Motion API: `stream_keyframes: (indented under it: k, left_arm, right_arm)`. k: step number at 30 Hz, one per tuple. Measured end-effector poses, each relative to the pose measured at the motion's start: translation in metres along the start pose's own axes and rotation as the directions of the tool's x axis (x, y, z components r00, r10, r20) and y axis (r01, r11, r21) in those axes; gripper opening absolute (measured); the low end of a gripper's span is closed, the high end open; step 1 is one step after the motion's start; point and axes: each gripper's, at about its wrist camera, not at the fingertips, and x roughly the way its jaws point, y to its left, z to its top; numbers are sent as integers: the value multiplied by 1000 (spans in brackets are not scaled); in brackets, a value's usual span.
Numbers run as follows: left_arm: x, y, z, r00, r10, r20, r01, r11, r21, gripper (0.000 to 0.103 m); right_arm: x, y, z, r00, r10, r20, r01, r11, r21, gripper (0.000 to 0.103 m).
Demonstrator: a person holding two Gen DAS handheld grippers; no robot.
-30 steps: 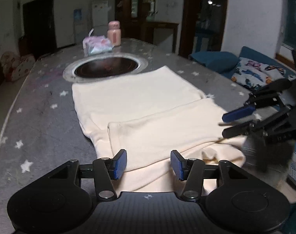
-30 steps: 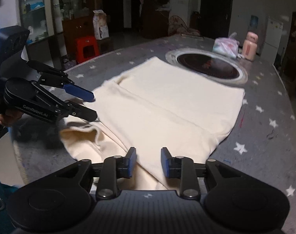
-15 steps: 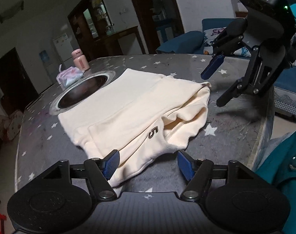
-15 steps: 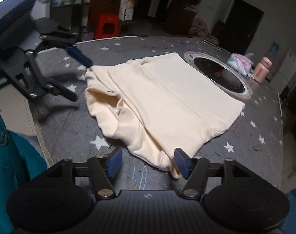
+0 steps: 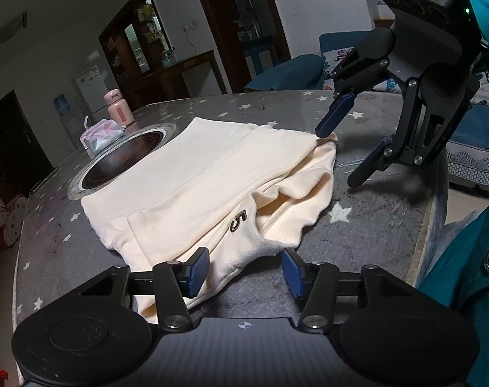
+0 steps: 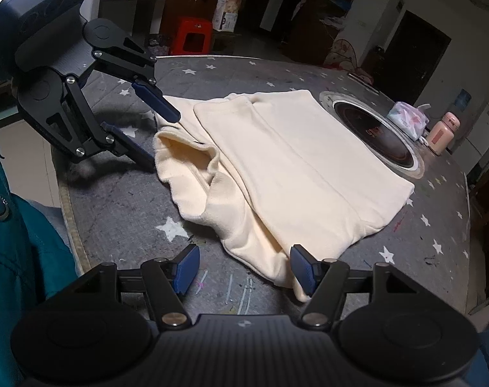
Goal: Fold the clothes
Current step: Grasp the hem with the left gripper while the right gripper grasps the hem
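Note:
A cream garment [image 5: 209, 190] lies partly folded on the grey star-patterned table, with a dark "5" [image 5: 238, 221] near its rumpled near end. It also shows in the right wrist view [image 6: 286, 167]. My left gripper [image 5: 246, 272] is open, its jaws straddling the garment's near corner. My right gripper [image 6: 244, 269] is open at the garment's other near corner. In the left wrist view the right gripper [image 5: 337, 151] hangs open at the garment's far corner. In the right wrist view the left gripper [image 6: 154, 135] stands open at the rumpled edge.
A round black inset burner [image 5: 122, 158] sits in the table beyond the garment. A tissue pack [image 5: 101, 133] and a pink bottle [image 5: 117, 108] stand behind it. The table's edge [image 5: 428, 225] is near the person's teal sleeve. A red stool [image 6: 191, 35] stands on the floor.
Both grippers have pulled back from over the garment to its near corners and opened wider. The garment's near end now lies rumpled, showing the "5".

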Motion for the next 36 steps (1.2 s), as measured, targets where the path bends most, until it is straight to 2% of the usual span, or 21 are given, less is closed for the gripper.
stream_keyframes:
  k: [3,5,6,9,14,19,21,22,23,24,26,30,34,36]
  left_arm:
    - [2,2,1,1000,-10,4,10,1000,-22,38]
    - [3,5,3,1000,-15,13,16,999,-46,27]
    - [3,7,3,1000,-19,20,21,998,-62,16]
    - [0,17,9,998,-26,48,33,990,-141,9]
    - [1,41,23,996,-22,92,46,961,-274,9]
    - [11,54,30,994,-28,105,62,940,-336,9]
    - [15,56,30,995,-30,100,63,938,-341,9]
    - [15,57,29,995,-30,96,61,938,-340,9]
    - [14,56,27,995,-28,92,57,940,-335,10]
    - [12,56,25,996,-26,88,54,942,-330,13]
    - [7,54,21,996,-17,85,43,950,-311,16]
    - [-2,46,10,997,16,75,4,967,-255,30]
    - [-2,37,0,998,47,39,-39,983,-178,37]
    - [0,34,-3,997,70,32,-65,988,-139,37]
  right_arm:
    - [1,-1,1,1000,5,3,-5,1000,2,64]
    - [2,-2,1,1000,8,7,-8,1000,2,64]
    - [3,-2,1,1000,9,7,-9,1000,1,64]
    - [4,-3,1,1000,10,13,-10,1000,2,64]
    - [8,-5,2,1000,5,29,-5,1000,6,64]
    - [19,-7,8,998,-16,65,16,1000,13,63]
    - [26,-9,11,997,-6,78,4,1000,22,49]
    - [30,-11,14,997,4,75,-7,999,42,44]
    - [33,-14,16,997,13,73,-18,998,67,30]
    - [35,-20,18,997,26,75,-34,994,101,19]
    - [37,-33,22,995,56,88,-71,982,175,15]
    - [34,-54,29,990,85,117,-115,954,277,12]
    - [33,-66,35,987,83,140,-124,941,315,12]
    - [33,-69,37,986,78,146,-122,939,322,11]
